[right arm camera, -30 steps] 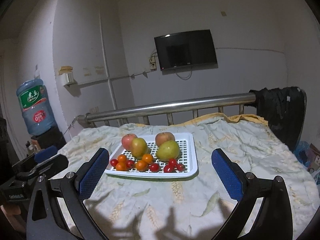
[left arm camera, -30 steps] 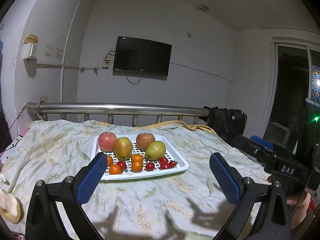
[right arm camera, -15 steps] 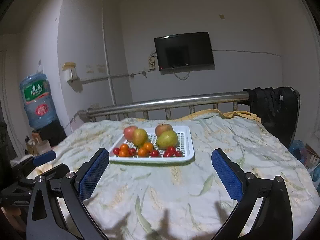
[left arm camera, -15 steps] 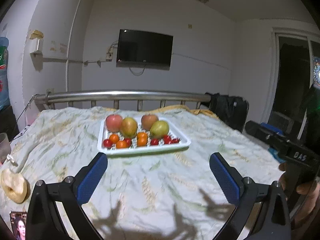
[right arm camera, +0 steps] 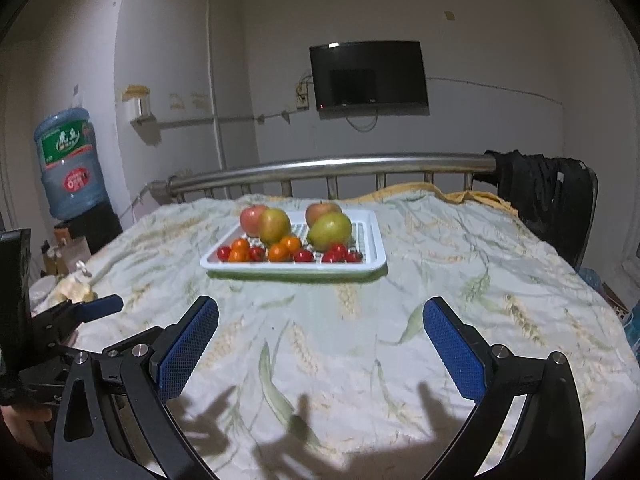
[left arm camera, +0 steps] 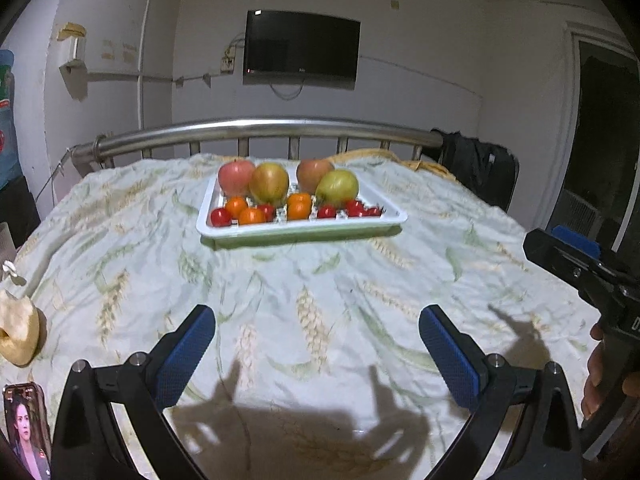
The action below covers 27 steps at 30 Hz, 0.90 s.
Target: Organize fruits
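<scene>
Now | both tools (left arm camera: 316, 340) (right arm camera: 320, 332) agape, empty | fruit tray (left arm camera: 300, 228) well ahead

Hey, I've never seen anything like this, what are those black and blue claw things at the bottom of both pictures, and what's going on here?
They are two hand-held grippers, one in each of a person's hands, with no robot arm. Each carries a wide-angle camera looking forward along its two blue-padded fingers. One picture comes from the left gripper, the other from the right gripper. Both are open and hold nothing. Ahead, on a bed with a leaf-patterned cover, sits a white tray with apples, pears, small oranges and cherry tomatoes. At the bed's left edge lie a phone and what looks like a bitten apple.
</scene>
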{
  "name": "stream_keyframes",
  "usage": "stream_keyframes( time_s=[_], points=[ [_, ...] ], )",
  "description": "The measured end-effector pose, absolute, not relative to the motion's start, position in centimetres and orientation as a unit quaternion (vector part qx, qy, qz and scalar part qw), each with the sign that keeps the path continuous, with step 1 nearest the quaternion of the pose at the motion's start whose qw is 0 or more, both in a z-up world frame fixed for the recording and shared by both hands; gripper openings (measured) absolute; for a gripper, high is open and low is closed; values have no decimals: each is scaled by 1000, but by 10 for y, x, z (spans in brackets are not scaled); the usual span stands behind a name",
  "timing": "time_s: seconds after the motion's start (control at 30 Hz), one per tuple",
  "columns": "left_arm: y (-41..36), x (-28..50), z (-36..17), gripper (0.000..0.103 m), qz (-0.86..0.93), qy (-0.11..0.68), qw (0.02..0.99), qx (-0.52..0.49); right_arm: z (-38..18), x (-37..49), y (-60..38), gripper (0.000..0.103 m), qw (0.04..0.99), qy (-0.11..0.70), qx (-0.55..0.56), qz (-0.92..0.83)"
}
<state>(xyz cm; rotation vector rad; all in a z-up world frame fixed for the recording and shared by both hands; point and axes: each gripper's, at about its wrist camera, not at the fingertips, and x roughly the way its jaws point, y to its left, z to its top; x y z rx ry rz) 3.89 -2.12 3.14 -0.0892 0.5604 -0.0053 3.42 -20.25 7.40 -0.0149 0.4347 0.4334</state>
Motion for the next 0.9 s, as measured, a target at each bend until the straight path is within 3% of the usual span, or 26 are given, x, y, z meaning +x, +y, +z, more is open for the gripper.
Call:
stream_keyframes(
  time_s=[0.9],
  points=[
    [-18, 81, -13, 103, 8, 360, 932, -31, 20, 71, -190, 103, 931, 304, -37, 199]
  ],
)
